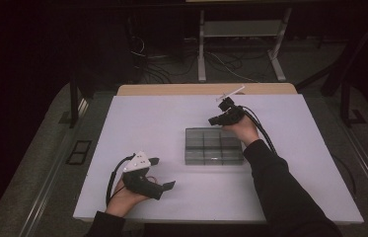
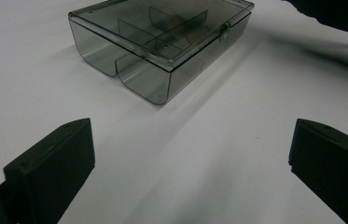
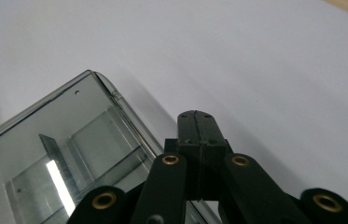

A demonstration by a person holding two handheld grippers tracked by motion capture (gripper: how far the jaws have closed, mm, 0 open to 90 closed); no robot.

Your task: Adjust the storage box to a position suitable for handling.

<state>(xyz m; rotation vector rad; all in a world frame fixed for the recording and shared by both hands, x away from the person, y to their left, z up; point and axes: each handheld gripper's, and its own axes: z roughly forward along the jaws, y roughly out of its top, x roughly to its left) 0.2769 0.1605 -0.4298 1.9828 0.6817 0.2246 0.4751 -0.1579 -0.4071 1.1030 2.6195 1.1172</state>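
The right tongs are sitting clenched and empty at the lidded box rim; the left tongs are resting released on the table.

no readable text, labels, brands, numbers or signs on anything in view

Looking down and forward over the white table from above. Riding low, close on each gripper; sharing the smoky compartment box.
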